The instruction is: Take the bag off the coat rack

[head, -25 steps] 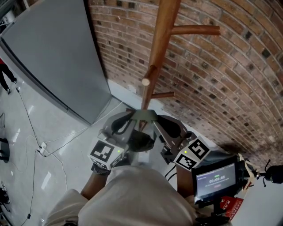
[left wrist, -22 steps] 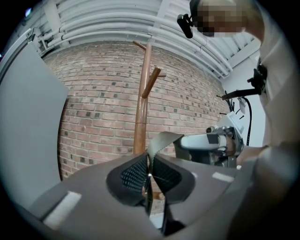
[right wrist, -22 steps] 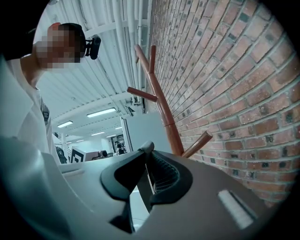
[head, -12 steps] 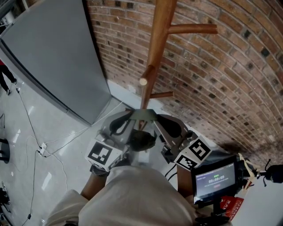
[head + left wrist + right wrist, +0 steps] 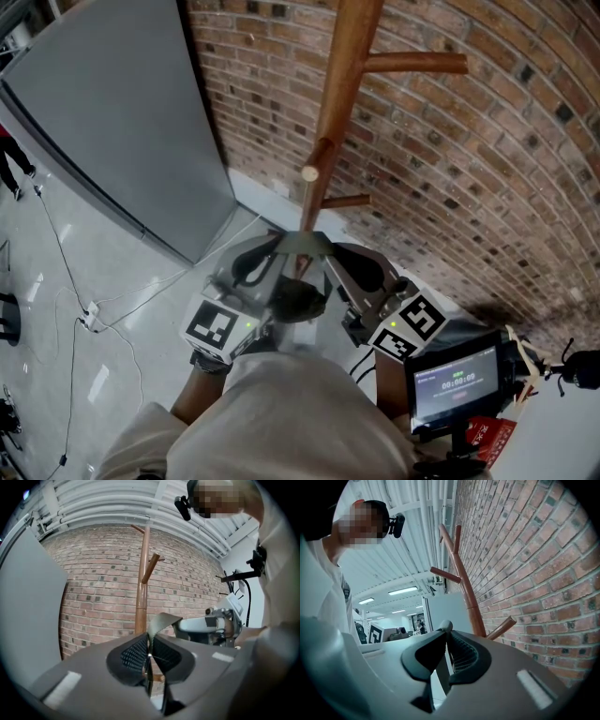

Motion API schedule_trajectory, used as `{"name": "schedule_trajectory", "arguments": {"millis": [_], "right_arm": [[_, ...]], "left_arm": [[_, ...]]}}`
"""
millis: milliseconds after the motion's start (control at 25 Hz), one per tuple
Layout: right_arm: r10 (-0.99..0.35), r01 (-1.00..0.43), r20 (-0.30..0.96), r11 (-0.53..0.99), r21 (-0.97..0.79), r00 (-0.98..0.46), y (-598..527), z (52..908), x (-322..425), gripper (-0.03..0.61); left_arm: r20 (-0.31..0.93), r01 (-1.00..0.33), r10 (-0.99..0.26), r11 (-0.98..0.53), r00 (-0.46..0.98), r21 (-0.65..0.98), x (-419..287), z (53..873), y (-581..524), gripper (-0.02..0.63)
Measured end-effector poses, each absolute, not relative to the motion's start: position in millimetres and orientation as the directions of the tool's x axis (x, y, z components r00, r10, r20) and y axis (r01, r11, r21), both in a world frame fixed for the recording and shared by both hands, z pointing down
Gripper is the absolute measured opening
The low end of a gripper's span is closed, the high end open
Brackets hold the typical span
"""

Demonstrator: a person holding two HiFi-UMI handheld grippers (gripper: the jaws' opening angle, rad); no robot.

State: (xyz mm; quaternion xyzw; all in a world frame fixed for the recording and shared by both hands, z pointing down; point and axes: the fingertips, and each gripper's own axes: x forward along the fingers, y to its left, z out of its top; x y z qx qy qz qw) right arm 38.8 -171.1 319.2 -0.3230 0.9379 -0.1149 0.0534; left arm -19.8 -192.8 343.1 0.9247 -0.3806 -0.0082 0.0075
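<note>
A wooden coat rack (image 5: 337,103) stands against the brick wall. In the head view both grippers meet just below it, over a dark bag (image 5: 298,300). A grey-green bag strap (image 5: 305,244) runs between them. My left gripper (image 5: 279,251) is shut on the strap (image 5: 161,620), which rises from its pads (image 5: 136,651). My right gripper (image 5: 330,255) is closing. The strap (image 5: 443,626) passes between its pads (image 5: 461,656) and looks pinched. The bag's body is mostly hidden by the grippers.
Pegs stick out of the rack's post: a long one (image 5: 412,64) to the right and a short one (image 5: 314,159) toward me. A grey panel (image 5: 112,112) leans at the left. Cables (image 5: 89,319) lie on the floor. A small screen (image 5: 457,380) sits at the lower right.
Hardly anything differs: both grippers stay together at the strap below the post, with only a slight shift of the left gripper's marker cube.
</note>
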Motion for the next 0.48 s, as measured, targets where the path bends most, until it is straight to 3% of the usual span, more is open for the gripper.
{"name": "schedule_trajectory", "arguments": {"millis": [480], "right_arm": [[-0.626,-0.609,0.015,0.751,-0.255,-0.779,-174,336,39,0.028]], "left_arm": [[0.019,-0.707,-0.706,-0.707,0.708,0.023,-24,353,-193,0.023]]}}
